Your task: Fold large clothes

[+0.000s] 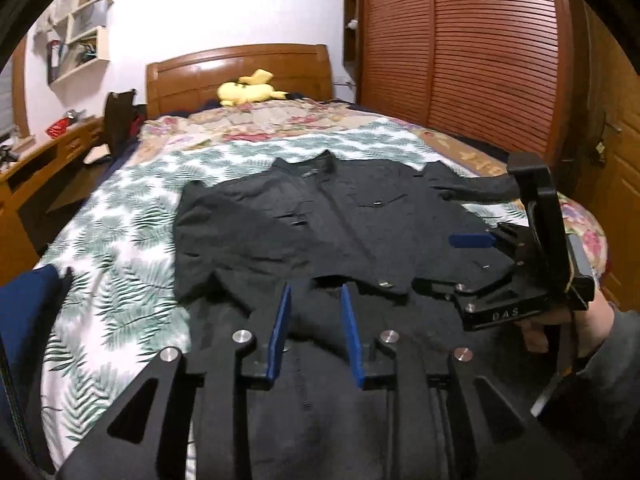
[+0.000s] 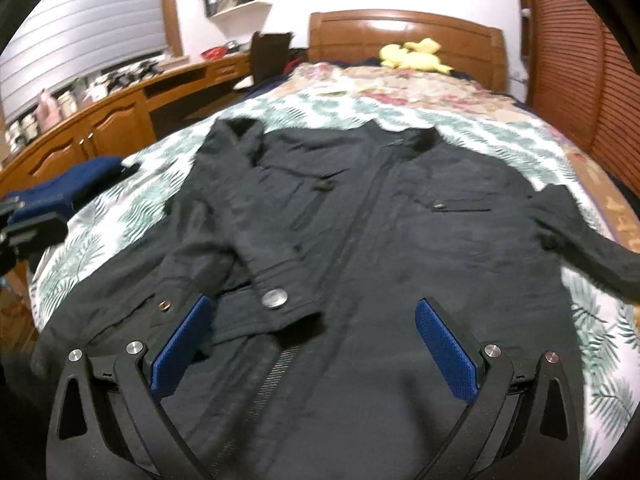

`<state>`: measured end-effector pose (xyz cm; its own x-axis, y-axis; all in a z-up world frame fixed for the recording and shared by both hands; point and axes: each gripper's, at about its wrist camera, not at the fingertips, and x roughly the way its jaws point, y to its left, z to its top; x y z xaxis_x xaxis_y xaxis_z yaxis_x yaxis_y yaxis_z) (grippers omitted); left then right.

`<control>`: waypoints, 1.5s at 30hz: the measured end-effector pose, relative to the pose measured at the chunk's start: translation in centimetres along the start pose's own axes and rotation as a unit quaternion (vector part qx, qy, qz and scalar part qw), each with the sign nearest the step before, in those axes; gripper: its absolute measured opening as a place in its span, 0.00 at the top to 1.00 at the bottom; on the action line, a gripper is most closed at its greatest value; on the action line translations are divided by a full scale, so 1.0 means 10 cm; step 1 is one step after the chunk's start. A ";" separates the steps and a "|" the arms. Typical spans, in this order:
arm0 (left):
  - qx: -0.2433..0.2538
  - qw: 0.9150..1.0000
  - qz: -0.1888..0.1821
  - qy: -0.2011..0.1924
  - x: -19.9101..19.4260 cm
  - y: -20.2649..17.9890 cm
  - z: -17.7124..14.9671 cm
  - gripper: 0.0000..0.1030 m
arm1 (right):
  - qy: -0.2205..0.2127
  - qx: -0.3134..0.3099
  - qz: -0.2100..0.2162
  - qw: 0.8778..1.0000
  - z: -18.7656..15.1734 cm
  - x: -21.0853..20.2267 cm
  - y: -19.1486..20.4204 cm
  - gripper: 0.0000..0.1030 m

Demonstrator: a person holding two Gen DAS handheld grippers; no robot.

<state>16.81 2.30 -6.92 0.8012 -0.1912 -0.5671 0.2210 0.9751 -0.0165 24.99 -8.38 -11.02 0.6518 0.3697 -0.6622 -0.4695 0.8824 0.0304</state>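
Observation:
A large black jacket (image 2: 400, 240) lies front up on the leaf-print bedcover (image 2: 592, 320), collar toward the headboard. One sleeve is folded across its chest, and the cuff with a silver snap (image 2: 274, 299) rests near the hem. The other sleeve (image 2: 592, 248) stretches out to the right. My right gripper (image 2: 314, 302) hovers wide open over the lower front, nothing between its blue pads. My left gripper (image 1: 314, 292) is low over the jacket's (image 1: 320, 216) hem, its pads a narrow gap apart and gripping nothing. In the left wrist view a hand holds the right gripper, whose blue pad (image 1: 470, 239) shows.
A yellow plush toy (image 1: 248, 90) lies by the wooden headboard (image 1: 240, 68). A slatted wardrobe (image 1: 480, 60) stands along the right of the bed. A wooden desk (image 2: 120, 116) with clutter runs along the left. A navy garment (image 2: 60, 188) sits at the bed's left edge.

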 end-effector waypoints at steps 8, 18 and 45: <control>-0.022 0.999 0.028 -0.003 -0.10 0.35 -0.13 0.76 | 0.017 -0.045 -0.013 0.999 0.08 0.38 0.26 0.04; -0.035 0.999 0.040 0.003 -0.12 0.55 -0.23 0.76 | 0.065 -0.009 0.001 0.998 0.15 0.87 0.08 0.23; -0.010 1.000 0.013 -0.003 0.04 0.14 -0.10 0.76 | -0.088 -0.019 0.013 0.996 0.05 -0.70 -0.24 0.99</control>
<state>16.88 3.69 -8.01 0.8098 -0.1670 -0.5625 0.1889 0.9818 -0.0194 21.91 -12.96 -6.10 0.7316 0.4413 -0.5196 -0.5079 0.8613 0.0163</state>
